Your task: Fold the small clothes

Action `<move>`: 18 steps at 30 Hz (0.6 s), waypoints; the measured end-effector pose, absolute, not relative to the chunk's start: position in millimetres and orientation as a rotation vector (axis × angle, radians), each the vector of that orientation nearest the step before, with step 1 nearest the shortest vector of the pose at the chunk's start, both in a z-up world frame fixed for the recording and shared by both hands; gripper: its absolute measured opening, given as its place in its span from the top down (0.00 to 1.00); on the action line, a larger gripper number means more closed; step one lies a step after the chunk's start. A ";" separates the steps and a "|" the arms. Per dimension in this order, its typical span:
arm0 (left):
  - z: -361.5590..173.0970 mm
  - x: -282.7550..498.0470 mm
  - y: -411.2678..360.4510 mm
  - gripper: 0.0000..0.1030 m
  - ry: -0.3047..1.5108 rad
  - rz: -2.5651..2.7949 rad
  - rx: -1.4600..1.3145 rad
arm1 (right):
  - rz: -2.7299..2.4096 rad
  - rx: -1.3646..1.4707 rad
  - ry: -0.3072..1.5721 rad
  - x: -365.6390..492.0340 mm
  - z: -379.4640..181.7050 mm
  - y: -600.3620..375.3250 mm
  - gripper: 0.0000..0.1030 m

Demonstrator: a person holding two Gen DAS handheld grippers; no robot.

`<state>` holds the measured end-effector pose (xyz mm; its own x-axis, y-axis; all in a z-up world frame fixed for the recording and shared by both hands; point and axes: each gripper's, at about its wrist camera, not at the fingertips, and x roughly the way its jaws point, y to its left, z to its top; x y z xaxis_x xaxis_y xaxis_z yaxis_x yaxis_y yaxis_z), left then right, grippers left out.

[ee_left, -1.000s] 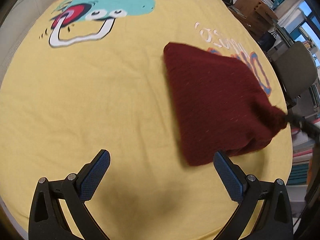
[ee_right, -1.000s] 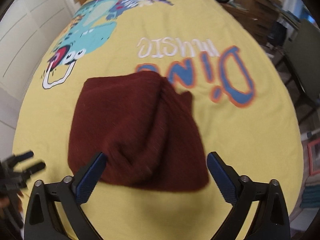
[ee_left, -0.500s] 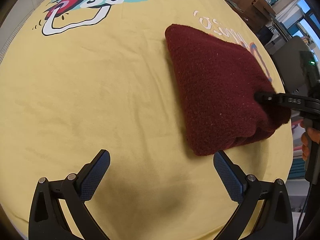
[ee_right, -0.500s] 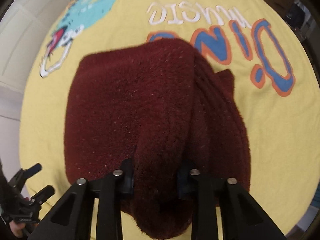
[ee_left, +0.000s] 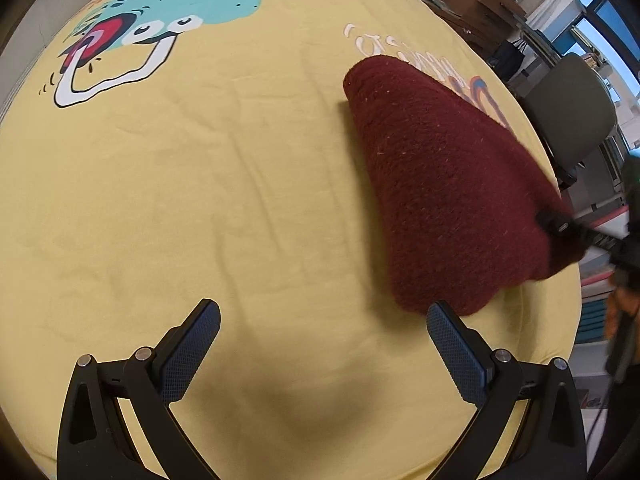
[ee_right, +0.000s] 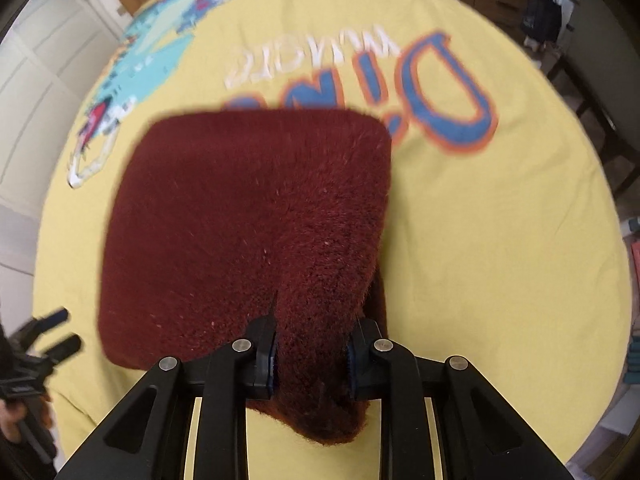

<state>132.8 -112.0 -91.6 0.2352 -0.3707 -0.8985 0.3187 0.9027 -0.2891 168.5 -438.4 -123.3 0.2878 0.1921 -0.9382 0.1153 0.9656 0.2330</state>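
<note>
On yellow sheet (ee_right: pixel 500 240) — maroon garment (ee_right: pixel 248 216)

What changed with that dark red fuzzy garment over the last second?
The right gripper, open a second ago, closed on the near edge of the maroon fleece garment and is lifting that edge, bunching it. The left gripper stayed open and empty above the yellow dinosaur sheet.

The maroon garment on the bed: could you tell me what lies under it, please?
The maroon garment lies on the yellow printed sheet and covers part of the blue lettering. The right gripper pinches its near edge. Anything else beneath is hidden.
</note>
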 end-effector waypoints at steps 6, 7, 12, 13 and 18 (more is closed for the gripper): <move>-96.6 132.6 -114.4 0.01 1.262 -0.471 -0.023 | -0.012 0.280 1.280 162.5 -139.4 -442.5 0.39; -96.5 133.1 -114.3 0.01 1.262 -0.469 -0.022 | -0.018 0.268 1.280 162.9 -137.1 -443.3 0.34; -87.4 143.1 -118.3 0.01 1.241 -0.468 -0.046 | -0.021 0.263 1.276 165.3 -127.7 -450.1 0.24; -84.2 146.9 -120.1 0.01 1.236 -0.470 -0.046 | -0.021 0.272 1.260 164.9 -122.7 -451.7 0.23; -71.6 170.4 -142.2 0.01 1.226 -0.479 -0.030 | 0.003 0.282 1.185 175.8 -102.0 -448.2 0.07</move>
<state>170.4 -142.2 -71.5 0.2517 -0.3679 -0.8952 0.3361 0.9006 -0.2756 175.8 -448.2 -102.0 0.3807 0.1496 -0.9125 0.1452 0.9649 0.2188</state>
